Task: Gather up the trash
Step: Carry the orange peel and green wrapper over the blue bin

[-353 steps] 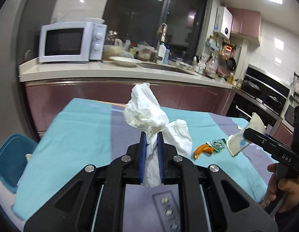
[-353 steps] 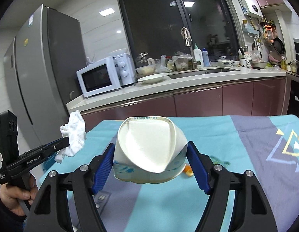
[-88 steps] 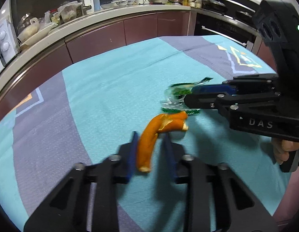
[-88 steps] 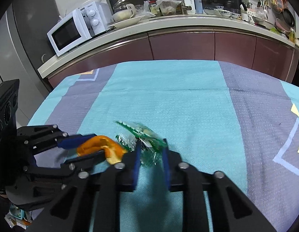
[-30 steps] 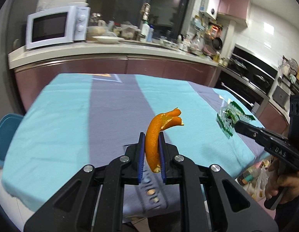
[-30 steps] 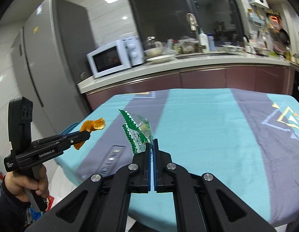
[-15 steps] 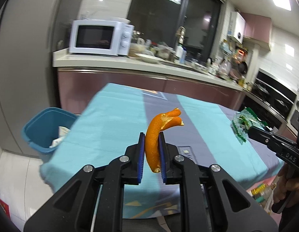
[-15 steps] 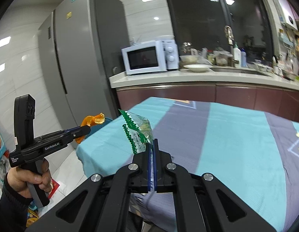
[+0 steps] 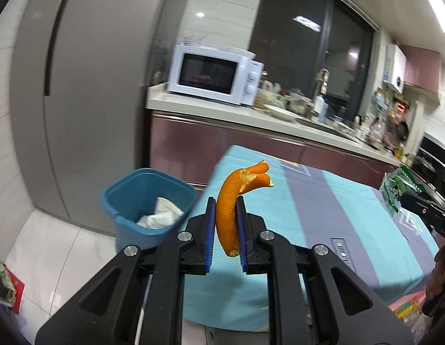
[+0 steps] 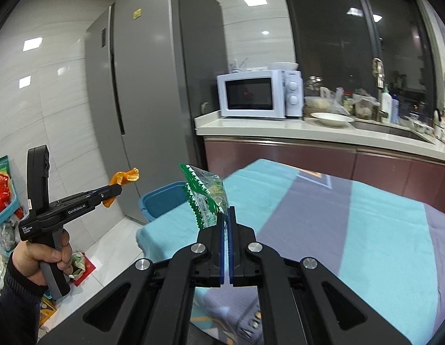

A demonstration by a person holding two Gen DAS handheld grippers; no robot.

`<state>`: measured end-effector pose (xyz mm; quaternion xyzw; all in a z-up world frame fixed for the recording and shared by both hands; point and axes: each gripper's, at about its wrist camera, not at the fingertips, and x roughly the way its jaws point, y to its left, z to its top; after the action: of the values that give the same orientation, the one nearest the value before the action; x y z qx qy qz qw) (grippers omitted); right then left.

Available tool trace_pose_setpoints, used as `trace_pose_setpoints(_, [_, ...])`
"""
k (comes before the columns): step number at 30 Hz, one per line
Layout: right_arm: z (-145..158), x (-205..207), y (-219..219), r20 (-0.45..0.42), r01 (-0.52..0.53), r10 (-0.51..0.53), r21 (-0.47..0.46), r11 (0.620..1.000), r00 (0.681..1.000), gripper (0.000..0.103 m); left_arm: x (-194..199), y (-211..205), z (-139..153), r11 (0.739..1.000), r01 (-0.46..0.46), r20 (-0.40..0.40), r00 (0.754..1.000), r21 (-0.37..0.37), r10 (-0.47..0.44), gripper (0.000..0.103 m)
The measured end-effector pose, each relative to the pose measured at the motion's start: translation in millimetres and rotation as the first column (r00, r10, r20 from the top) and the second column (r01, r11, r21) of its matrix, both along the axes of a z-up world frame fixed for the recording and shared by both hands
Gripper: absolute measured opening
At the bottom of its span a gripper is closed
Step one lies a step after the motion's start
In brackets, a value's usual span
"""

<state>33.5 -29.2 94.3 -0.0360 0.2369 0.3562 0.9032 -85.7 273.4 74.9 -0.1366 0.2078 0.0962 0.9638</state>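
Got my left claw [image 9: 225, 224] pinching the orange peel [image 9: 234, 201] and my right claw [image 10: 226, 231] squeezed flat on the green wrapper [image 10: 206, 198], both up over the table edge. The blue bin [image 9: 149, 204] sits on the floor beside the table, so I'd get fully above its opening before letting go, peel first.

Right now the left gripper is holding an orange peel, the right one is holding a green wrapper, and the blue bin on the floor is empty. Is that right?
Almost. The blue bin is not empty: the left wrist view shows crumpled white paper in it. The rest is right: the left gripper is holding the orange peel, and the right gripper is holding the green wrapper.
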Motion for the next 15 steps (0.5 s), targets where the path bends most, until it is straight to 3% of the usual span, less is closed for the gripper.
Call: trace_pose_setpoints(15, [24, 29, 120, 0.046, -0.227, 0.227, 0.005, 0.974, 0.973, 0.001, -25, 90, 10, 0.985, -0.170, -0.007, 0.985, 0.027, 0.170, 0.014])
